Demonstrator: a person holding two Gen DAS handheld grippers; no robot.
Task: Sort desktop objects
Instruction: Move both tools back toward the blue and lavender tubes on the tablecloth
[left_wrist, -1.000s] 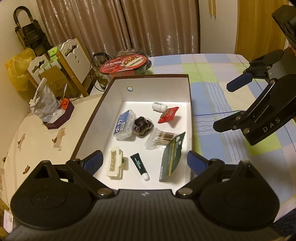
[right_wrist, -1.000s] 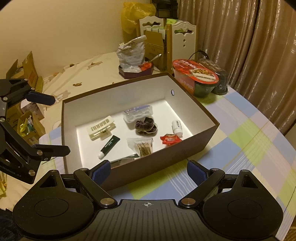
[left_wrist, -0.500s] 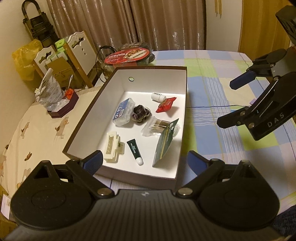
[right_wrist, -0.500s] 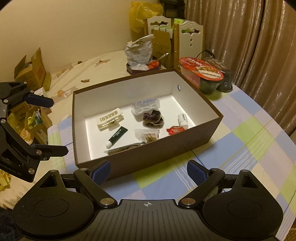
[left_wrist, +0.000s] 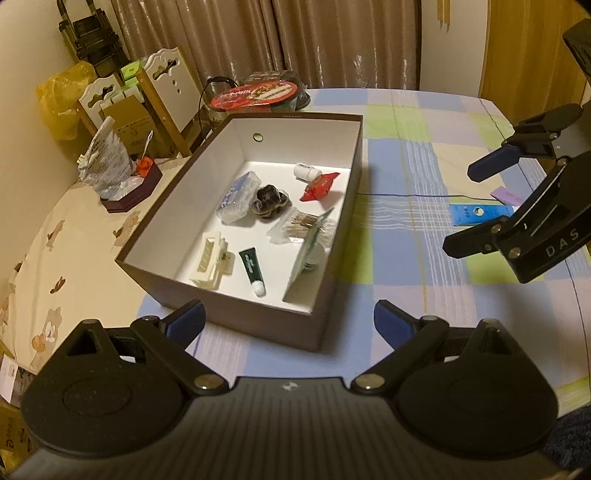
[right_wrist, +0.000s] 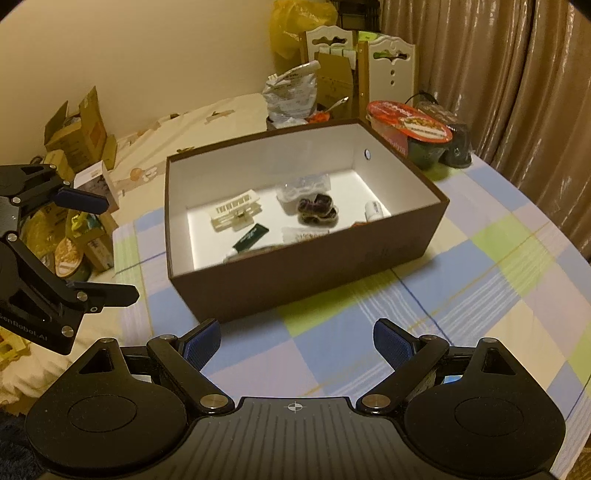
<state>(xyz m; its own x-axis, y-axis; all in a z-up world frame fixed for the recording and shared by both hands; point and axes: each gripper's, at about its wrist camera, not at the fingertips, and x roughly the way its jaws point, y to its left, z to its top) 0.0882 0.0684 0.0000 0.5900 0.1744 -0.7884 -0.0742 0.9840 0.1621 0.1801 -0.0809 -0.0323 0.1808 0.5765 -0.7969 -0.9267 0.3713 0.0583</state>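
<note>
A: Which step is this?

B: Between picks, I'd judge. The left gripper (left_wrist: 288, 319) and the right gripper (right_wrist: 295, 339) both hover with jaws spread wide and nothing held, on the near side of the brown cardboard box with the white inside (left_wrist: 343, 229). The box already holds a cream hair claw (left_wrist: 210, 258), a dark green tube (left_wrist: 252, 266), a clear plastic case (left_wrist: 238, 197), a red sachet (left_wrist: 318, 181) and more.

A: So what's left?

B: A flat blue packet (left_wrist: 480, 214) and a lilac card (left_wrist: 508, 195) lie on the cloth well to the right of the box. Probably the right gripper must turn away from the box, drop over the packet and pinch its thin edge.

A: And the room?

B: A checked blue, green and lilac tablecloth (right_wrist: 498, 258); beige curtains (left_wrist: 295, 40) beyond the box; a red-lidded bowl (left_wrist: 258, 94) touching its far wall.
</note>
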